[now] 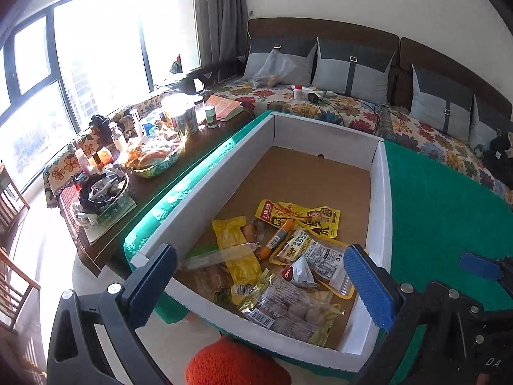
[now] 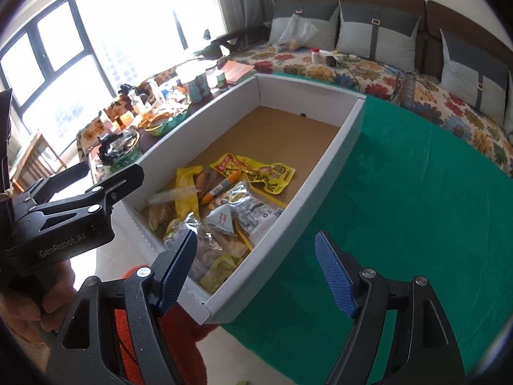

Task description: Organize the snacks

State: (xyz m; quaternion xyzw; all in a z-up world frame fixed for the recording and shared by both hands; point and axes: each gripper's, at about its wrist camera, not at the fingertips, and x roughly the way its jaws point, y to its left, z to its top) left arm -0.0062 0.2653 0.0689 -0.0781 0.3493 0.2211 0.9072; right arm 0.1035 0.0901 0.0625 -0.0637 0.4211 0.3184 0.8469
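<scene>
A white cardboard box (image 1: 381,192) with a brown floor lies on a green cloth (image 1: 442,211). Several snack packets are heaped at its near end: a yellow printed pouch (image 1: 298,216), an orange sausage stick (image 1: 277,239), a white triangular packet (image 1: 299,272) and a clear pack of pale balls (image 1: 288,308). My left gripper (image 1: 261,280) stands open above this heap with nothing between its fingers. My right gripper (image 2: 256,272) is also open and empty, over the box's near right corner (image 2: 224,304). The left gripper (image 2: 99,173) also shows at that view's left edge.
A low side table (image 1: 105,234) left of the box is crowded with bottles, jars and bowls. Behind stands a sofa (image 1: 320,106) with a floral cover, grey cushions and cables. An orange-red fuzzy thing (image 1: 231,362) sits just below the box's near edge. Windows are on the left.
</scene>
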